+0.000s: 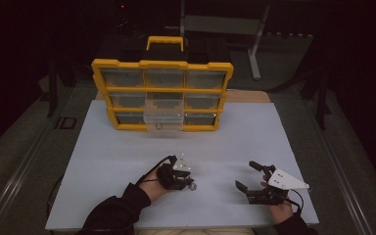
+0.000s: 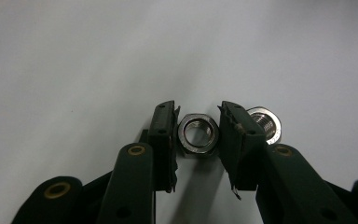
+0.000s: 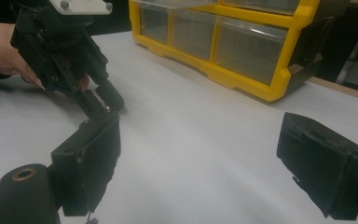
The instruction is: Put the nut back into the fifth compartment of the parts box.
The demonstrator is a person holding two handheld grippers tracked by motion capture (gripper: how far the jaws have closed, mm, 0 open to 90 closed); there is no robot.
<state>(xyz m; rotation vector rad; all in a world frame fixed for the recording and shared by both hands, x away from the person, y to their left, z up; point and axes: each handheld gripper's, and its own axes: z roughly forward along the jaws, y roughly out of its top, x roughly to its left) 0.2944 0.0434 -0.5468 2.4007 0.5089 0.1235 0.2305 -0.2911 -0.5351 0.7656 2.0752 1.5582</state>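
A: Count of items?

B: 2 steel hex nuts on the white surface (image 1: 103,156). 1 yellow organiser (image 1: 162,95) at the far side, 9 clear drawers in a 3 by 3 grid, 1 of them, bottom middle, pulled out. 2 grippers.

A: Left gripper (image 2: 197,133)?

B: Jaws nearly closed, with the first nut (image 2: 197,135) between the pads, which touched or almost touched its flats. The second nut (image 2: 265,122) lay just outside the jaw on the right of the left gripper view, partly hidden behind it.

A: Right gripper (image 3: 205,163)?

B: Jaws wide open, holding nothing, bare surface between them.

A: Poses?

B: Left hand (image 1: 154,188) low near the front edge, gripper tipped down onto the surface. Right hand (image 1: 280,210) near the front right, gripper about level, pointed toward the left one and well apart from it.
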